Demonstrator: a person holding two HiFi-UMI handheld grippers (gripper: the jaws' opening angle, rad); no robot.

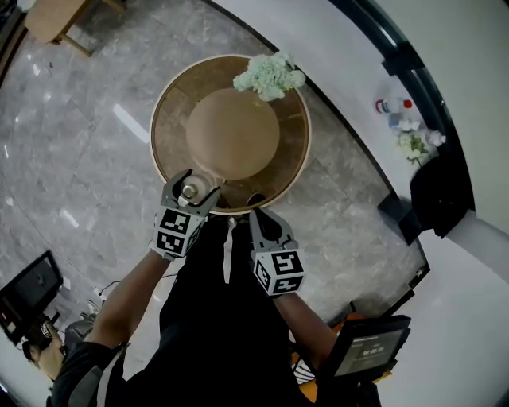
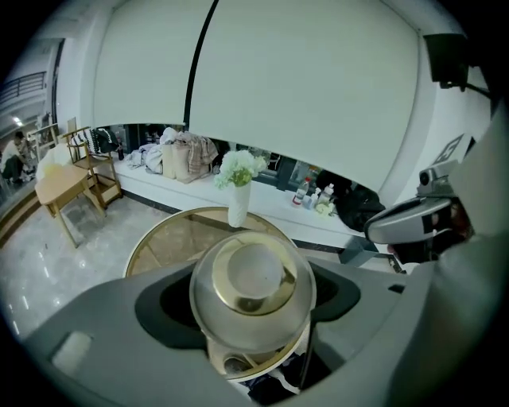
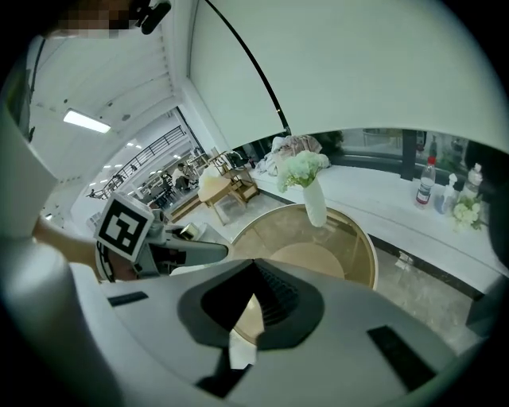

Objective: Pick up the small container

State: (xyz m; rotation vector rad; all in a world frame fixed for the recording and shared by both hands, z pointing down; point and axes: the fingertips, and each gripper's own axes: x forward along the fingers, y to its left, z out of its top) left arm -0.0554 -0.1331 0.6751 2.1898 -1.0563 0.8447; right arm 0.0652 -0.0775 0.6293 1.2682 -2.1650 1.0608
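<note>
The small container (image 1: 189, 190), a round silvery pot with a gold and white lid, sits between the jaws of my left gripper (image 1: 191, 194) at the near edge of the round glass table (image 1: 161, 102). In the left gripper view the small container (image 2: 253, 288) fills the gap of the left gripper (image 2: 253, 322), and both jaws press its sides. I cannot tell whether it touches the tabletop. My right gripper (image 1: 261, 213) hovers just off the table's near rim, to the right of the left one. Seen from its own camera, the right gripper (image 3: 248, 308) is shut and holds nothing.
A white vase of pale green flowers (image 1: 270, 75) stands at the table's far side. A wooden chair (image 1: 49, 19) is far left. Bottles (image 1: 394, 106) and a black bag (image 1: 440, 191) rest on the white ledge at the right. Screens (image 1: 368, 346) flank the person's body.
</note>
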